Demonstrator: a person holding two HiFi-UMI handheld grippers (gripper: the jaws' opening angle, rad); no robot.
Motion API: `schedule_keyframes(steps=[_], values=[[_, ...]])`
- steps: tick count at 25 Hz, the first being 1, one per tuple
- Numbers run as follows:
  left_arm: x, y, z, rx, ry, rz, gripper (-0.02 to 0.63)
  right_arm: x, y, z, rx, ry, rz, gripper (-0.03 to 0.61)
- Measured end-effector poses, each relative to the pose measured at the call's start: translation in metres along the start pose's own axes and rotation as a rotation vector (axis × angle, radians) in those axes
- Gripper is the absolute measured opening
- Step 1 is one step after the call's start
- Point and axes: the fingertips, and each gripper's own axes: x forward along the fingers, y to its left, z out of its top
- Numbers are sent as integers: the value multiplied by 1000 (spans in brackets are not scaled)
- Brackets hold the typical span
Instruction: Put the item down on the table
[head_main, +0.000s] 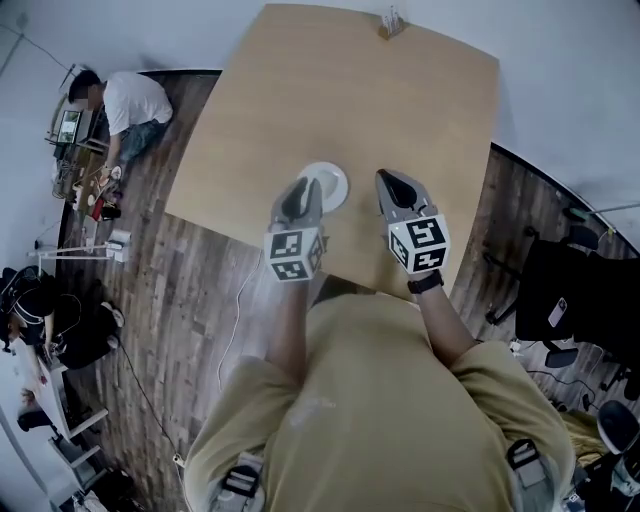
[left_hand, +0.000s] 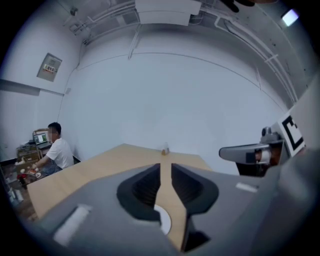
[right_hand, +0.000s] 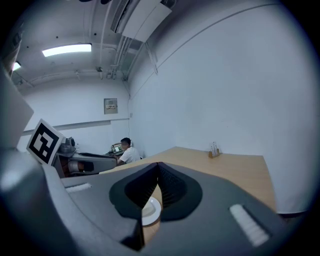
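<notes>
A white plate (head_main: 327, 185) lies on the light wooden table (head_main: 300, 90), near its front edge. My left gripper (head_main: 299, 196) hovers over the plate's left rim, its jaws a narrow gap apart with nothing between them. In the left gripper view, the plate (left_hand: 164, 220) shows below the left gripper (left_hand: 166, 167). My right gripper (head_main: 394, 186) hangs just right of the plate, jaws closed to a point and empty. The right gripper view shows the plate (right_hand: 150, 210) under the right gripper (right_hand: 158, 167). Neither gripper holds anything.
A small holder (head_main: 392, 22) stands at the table's far edge. One person (head_main: 130, 110) sits on the wooden floor at far left among clutter, another person (head_main: 55, 320) lower left. A black chair (head_main: 570, 290) stands to the right. A white cable (head_main: 235, 320) trails across the floor.
</notes>
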Motion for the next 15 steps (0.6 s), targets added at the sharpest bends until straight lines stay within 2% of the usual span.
schedule_keyframes(steps=[6,15], values=[[-36,-18,7,-1,-52,8,6,-29,15,13,-34,-41,18,6],[-80,-37,22,26,-162,91,3,-64,12,15,-67,-80,-6,6]])
